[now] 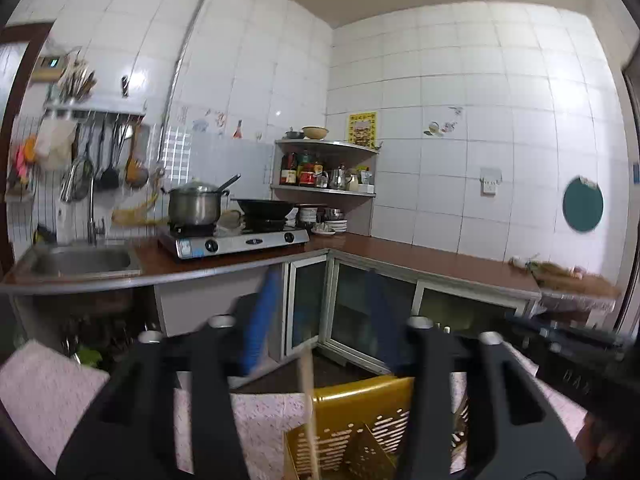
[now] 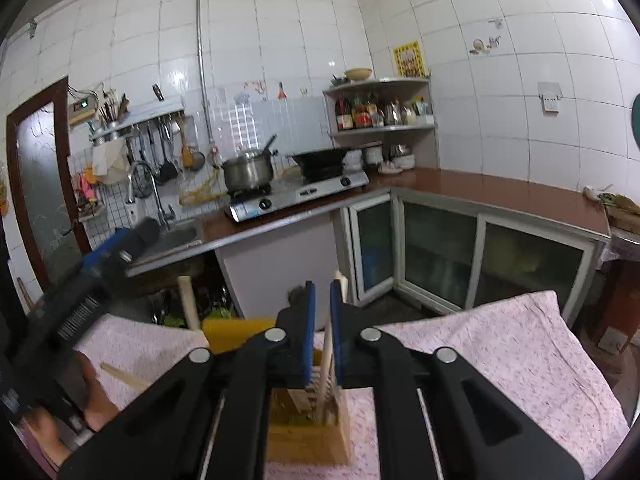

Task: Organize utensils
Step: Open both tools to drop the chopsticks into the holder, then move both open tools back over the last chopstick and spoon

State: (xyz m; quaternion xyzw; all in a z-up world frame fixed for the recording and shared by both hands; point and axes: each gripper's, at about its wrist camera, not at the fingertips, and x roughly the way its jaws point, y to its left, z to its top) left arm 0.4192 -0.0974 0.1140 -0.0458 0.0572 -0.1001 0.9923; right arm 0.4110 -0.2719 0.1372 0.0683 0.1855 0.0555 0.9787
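**Chopstick over the holder**

Here, below both claws, lies the pink cloth (image 2: 500, 344). The yellow holder (image 1: 360, 428) sits under the left claw (image 1: 320, 320), spread wide, gripping nothing. The right claw (image 2: 322, 312), nearly closed, pinches a chopstick (image 2: 326, 360): light, stiff, slippery, best held mid-shaft.

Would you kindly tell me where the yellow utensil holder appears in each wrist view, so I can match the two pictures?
Left wrist view: the yellow utensil holder sits bottom centre, between the claw's fingers, on the pink tablecloth.
Right wrist view: the holder shows at lower centre-left, mostly hidden behind the claw.
Shared landmark: the steel pot on the gas stove.
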